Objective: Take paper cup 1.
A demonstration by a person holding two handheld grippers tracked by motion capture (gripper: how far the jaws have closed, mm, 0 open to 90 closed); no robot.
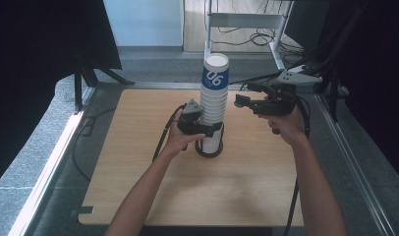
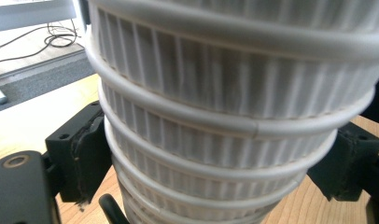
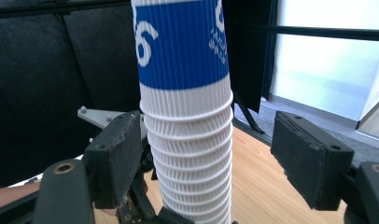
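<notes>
A tall stack of white ribbed paper cups (image 1: 214,98) stands mid-table in a black ring base (image 1: 209,151); its top cup carries a blue band with white numerals (image 3: 183,51). My left gripper (image 1: 207,129) is shut on the stack low down, and in the left gripper view both pads (image 2: 87,154) press against the cup walls (image 2: 225,116). My right gripper (image 1: 244,96) hovers just right of the stack at mid-height, apart from it. Its jaws stand wide open, and the stack (image 3: 187,140) sits centred beyond them. Below it the left gripper's body (image 3: 141,205) shows.
The wooden table (image 1: 266,182) has bare room in front and to both sides of the stack. A metal shelf frame (image 1: 246,22) and loose cables (image 1: 259,37) lie behind the far edge. Black curtains hang left and right. Aluminium rails (image 1: 55,157) run beside the table.
</notes>
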